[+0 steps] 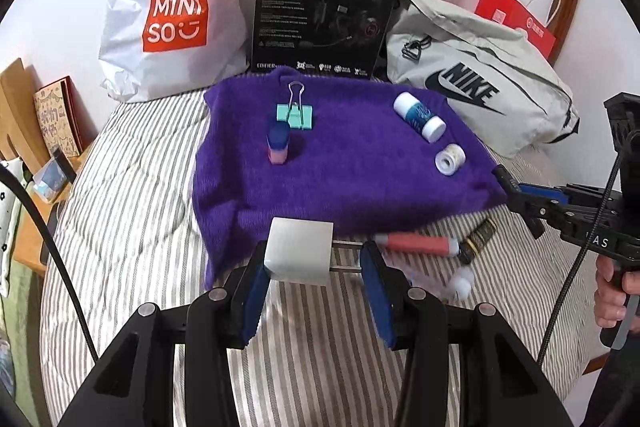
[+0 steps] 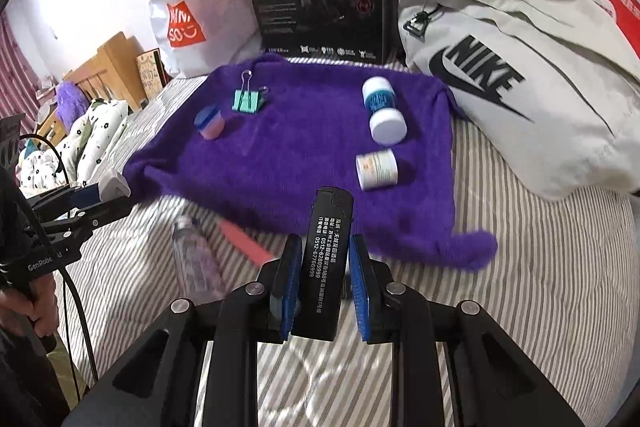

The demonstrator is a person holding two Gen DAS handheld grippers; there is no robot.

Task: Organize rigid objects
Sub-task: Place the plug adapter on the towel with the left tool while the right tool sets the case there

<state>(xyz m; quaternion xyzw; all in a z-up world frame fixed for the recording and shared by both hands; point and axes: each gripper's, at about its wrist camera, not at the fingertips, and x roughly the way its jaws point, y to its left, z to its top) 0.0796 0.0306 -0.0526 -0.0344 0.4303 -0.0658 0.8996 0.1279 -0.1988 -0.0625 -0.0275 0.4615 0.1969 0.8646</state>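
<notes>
Jaws of left gripper [image 1: 314, 263] clamp white charger [image 1: 299, 251]; right gripper [image 2: 325, 267] clamps black lighter [image 2: 324, 259], long axis pointing ahead toward purple cloth [image 2: 304, 147].

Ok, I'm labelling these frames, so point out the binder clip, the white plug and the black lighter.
binder clip [image 1: 295, 115], left wrist view, on its teal body.
white plug [image 1: 299, 253], left wrist view, on its front face.
black lighter [image 2: 324, 259], right wrist view, on its printed side.
</notes>
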